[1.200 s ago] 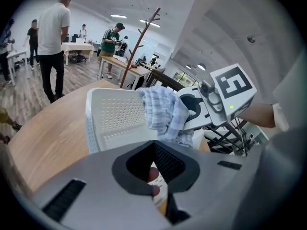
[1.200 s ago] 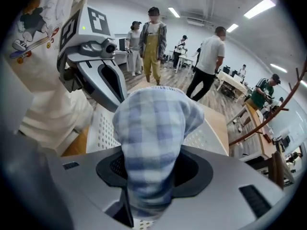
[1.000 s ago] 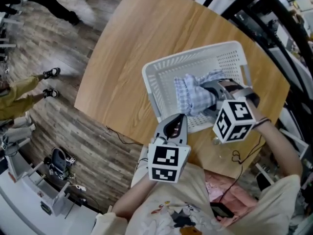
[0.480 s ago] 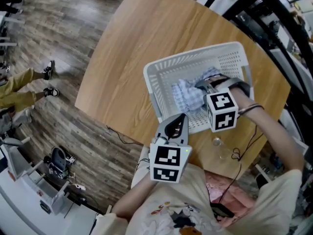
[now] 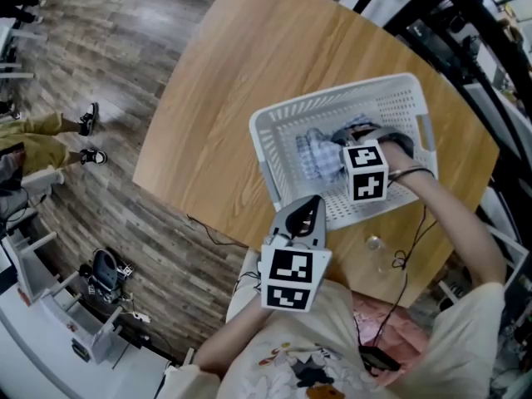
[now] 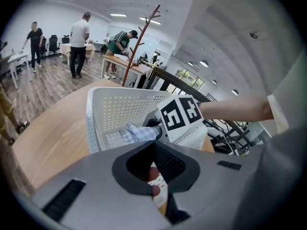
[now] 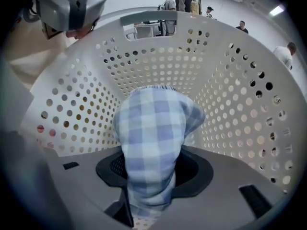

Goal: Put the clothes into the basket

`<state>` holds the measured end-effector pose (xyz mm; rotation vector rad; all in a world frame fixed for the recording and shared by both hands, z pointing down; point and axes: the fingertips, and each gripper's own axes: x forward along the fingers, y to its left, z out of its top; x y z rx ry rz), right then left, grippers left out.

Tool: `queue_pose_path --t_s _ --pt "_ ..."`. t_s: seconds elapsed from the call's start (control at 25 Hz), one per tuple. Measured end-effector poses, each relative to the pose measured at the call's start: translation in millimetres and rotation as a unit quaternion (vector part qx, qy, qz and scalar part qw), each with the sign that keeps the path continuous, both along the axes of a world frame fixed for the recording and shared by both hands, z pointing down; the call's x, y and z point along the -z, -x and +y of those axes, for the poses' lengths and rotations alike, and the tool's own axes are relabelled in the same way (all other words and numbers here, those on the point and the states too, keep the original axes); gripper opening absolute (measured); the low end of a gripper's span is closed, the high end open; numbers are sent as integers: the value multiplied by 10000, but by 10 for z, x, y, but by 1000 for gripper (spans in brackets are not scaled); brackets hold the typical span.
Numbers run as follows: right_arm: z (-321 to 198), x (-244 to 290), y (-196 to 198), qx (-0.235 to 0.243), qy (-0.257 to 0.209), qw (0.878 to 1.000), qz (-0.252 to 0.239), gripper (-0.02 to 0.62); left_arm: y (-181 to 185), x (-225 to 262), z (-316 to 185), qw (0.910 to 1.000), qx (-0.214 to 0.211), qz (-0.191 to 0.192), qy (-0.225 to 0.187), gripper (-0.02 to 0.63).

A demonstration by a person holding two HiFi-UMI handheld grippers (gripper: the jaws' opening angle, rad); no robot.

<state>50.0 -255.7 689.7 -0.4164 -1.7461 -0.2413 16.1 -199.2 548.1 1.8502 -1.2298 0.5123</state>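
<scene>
A white perforated basket (image 5: pixel 274 152) stands on the round wooden table (image 5: pixel 224 81). My right gripper (image 5: pixel 337 144) reaches down inside it, shut on a blue checked cloth (image 5: pixel 314 152). In the right gripper view the cloth (image 7: pixel 151 143) bulges up between the jaws, with the basket wall (image 7: pixel 158 66) all round. My left gripper (image 5: pixel 311 202) hovers just outside the basket's near rim, jaws together and holding nothing. From the left gripper view, the basket (image 6: pixel 103 114), the cloth (image 6: pixel 140 132) and the right gripper's marker cube (image 6: pixel 181 114) lie straight ahead.
A small clear object (image 5: pixel 372 243) and a thin cable (image 5: pixel 407 260) lie on the table right of the basket. Pink fabric (image 5: pixel 374 318) lies below the table edge. Black metal frames (image 5: pixel 465 48) border the far right. A person's legs and shoes (image 5: pixel 87 131) are on the floor at left.
My right gripper has gone down into the basket with the checked cloth, which now sits lower inside the walls. The left gripper has stayed where it was.
</scene>
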Motion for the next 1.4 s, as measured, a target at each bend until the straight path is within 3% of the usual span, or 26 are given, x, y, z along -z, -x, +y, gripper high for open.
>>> queue_pose_path --t_s 0.52,0.76,0.96,1.2,1.4 --pt "-30 -544 -19 -93 -167 9995 244 219 3 -13 10 9999 -60 35 81 -3" --pt "30 -652 -52 -140 -52 9994 307 281 8 -23 -1 10000 -45 42 77 -3" --pt "42 -559 -74 -212 -29 9994 271 295 23 -48 0 9999 -5 87 105 -3" --pt "-29 -224 -91 -698 130 9975 29 295 33 -61 -16 10000 -11 65 72 -3" --pt "-64 72 -155 -797 -61 9968 -96 295 19 -86 -4 9999 -49 74 71 -3"
